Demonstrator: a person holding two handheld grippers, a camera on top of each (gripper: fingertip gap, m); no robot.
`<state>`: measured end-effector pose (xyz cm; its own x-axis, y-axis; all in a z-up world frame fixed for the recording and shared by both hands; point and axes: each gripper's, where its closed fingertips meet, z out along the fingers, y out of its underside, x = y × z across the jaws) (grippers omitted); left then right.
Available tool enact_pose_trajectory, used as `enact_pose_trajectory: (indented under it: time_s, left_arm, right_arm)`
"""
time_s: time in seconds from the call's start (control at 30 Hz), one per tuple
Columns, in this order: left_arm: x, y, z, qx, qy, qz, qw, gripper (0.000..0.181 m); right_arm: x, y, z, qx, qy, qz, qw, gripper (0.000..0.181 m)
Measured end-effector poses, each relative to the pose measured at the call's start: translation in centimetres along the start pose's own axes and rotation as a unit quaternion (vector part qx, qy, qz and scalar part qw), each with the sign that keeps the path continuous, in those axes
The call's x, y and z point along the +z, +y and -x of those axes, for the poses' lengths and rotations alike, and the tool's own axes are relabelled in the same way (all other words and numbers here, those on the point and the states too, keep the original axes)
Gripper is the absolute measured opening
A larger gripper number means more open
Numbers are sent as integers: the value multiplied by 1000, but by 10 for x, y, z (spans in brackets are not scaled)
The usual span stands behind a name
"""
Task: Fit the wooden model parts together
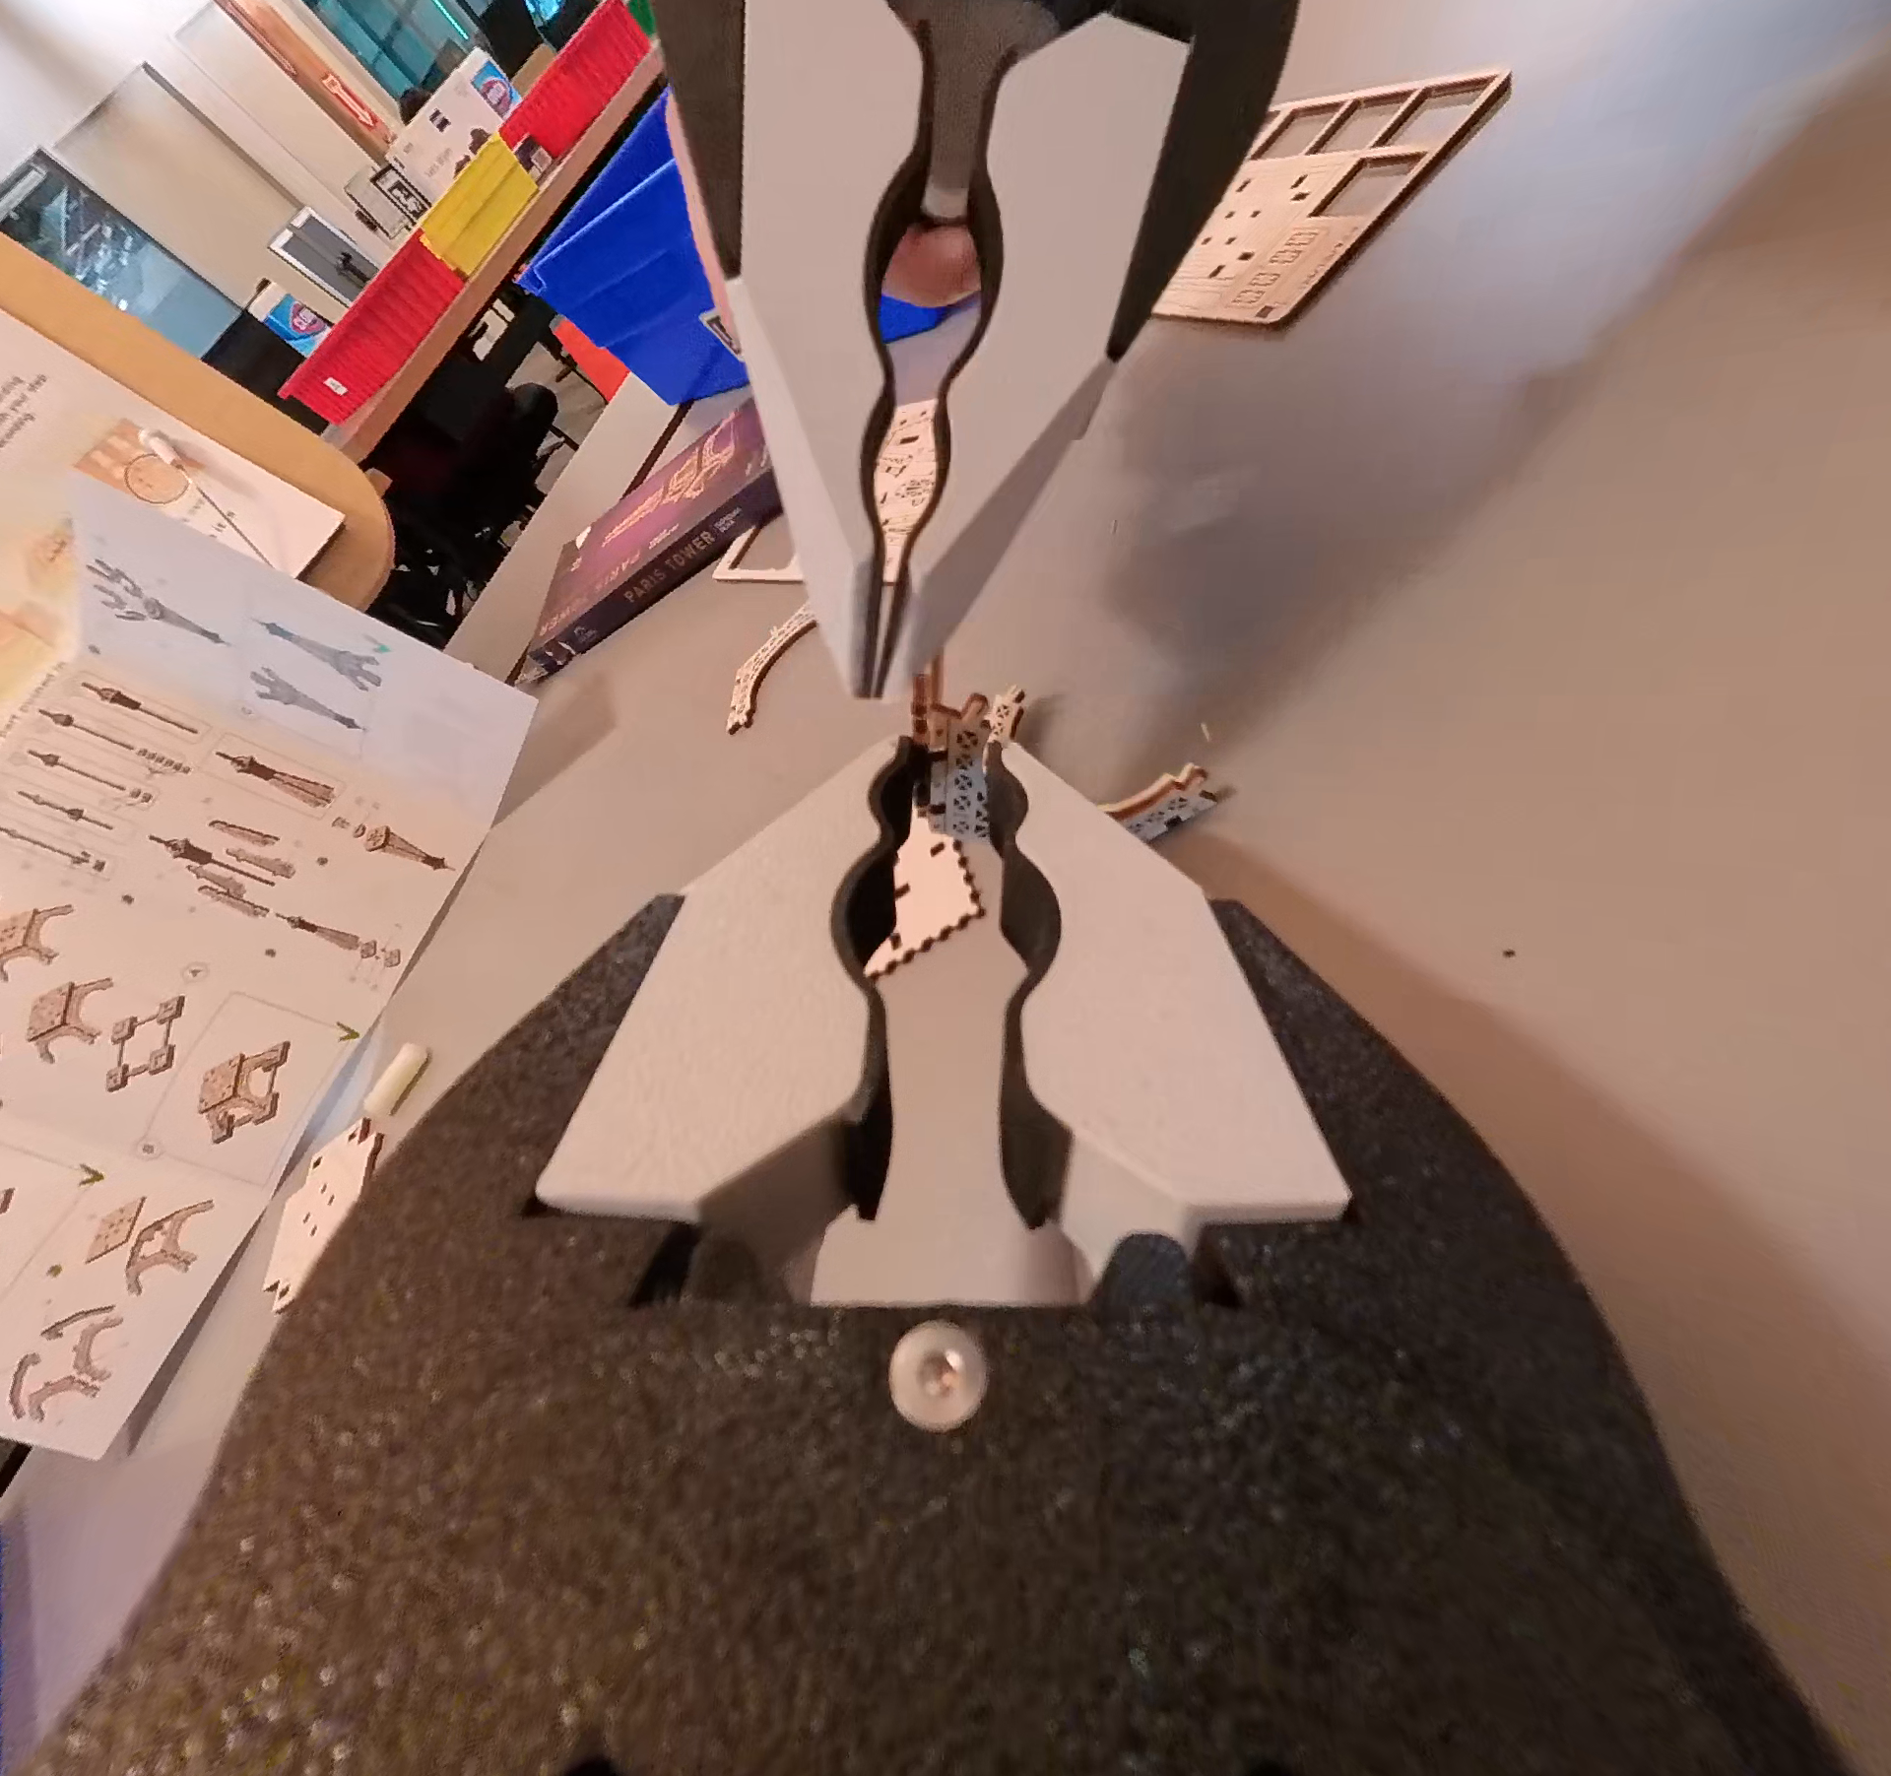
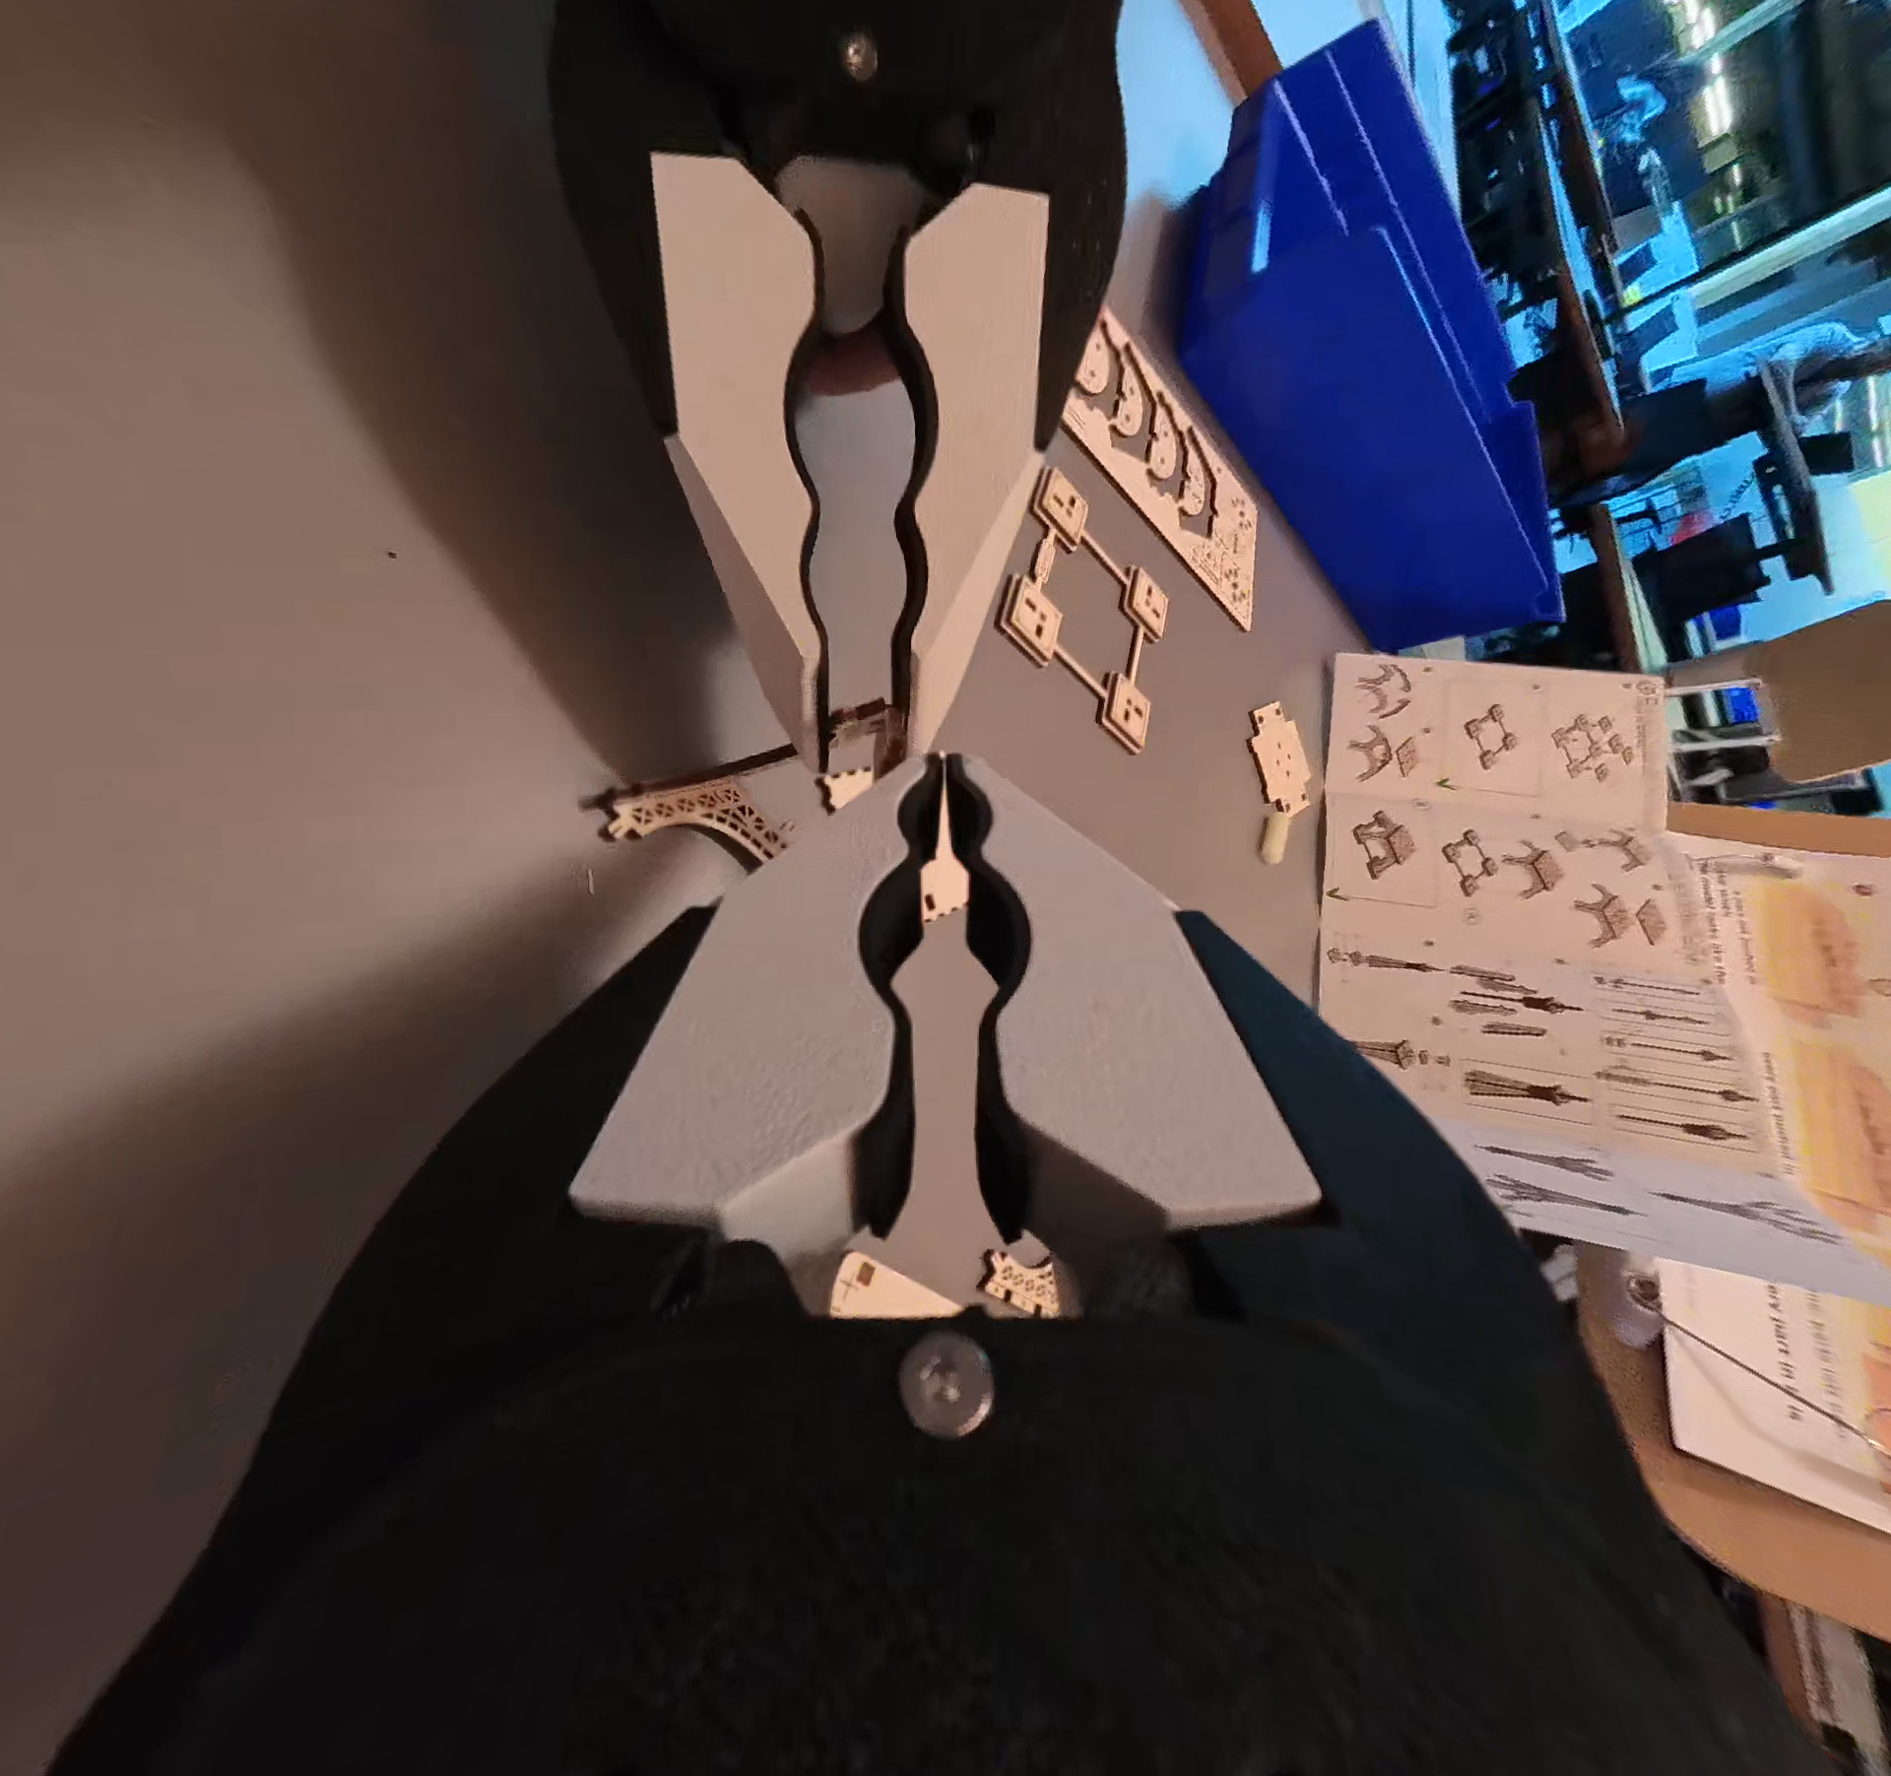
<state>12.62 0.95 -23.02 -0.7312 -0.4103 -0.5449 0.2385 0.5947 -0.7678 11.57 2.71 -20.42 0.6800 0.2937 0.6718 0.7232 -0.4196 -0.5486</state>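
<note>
Left wrist view: printed instruction sheet and dark kit box lie on the worktop; left gripper is clamped on the lattice wooden part, a flat toothed piece between its fingers. Right wrist view: right gripper is pinched on a thin flat wooden piece, tip-to-tip with the left gripper; arch piece lies on the worktop beside them.

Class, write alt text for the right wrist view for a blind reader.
The right tool pinches a thin wooden piece, almost tip to tip with the left tool gripping a small wooden part. Instruction sheets lie alongside.
</note>
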Motion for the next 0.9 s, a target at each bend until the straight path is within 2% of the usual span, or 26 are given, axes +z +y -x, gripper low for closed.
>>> enact_pose_trajectory:
  time_s: [0.23,0.27,0.3,0.47,0.57,0.9]
  left_arm:
    - [1,0,0,2,14,-5,1000,11]
    - [1,0,0,2,13,-6,1000,10]
    - [1,0,1,2,12,-6,1000,10]
    - [3,-2,0,6,15,-10,1000,10]
    - [3,-2,0,7,17,-10,1000,10]
    - [2,-2,-1,5,45,-19,999,13]
  right_arm:
    - [-1,1,3,1,1,23,1000,1]
    - [-4,1,4,3,-1,25,1000,11]
    - [-6,1,7,7,-13,25,1000,34]
    - [-5,-1,9,8,-19,22,1000,10]
    - [0,3,10,-7,-19,37,999,2]
    - [0,3,10,6,-26,-9,1000,0]
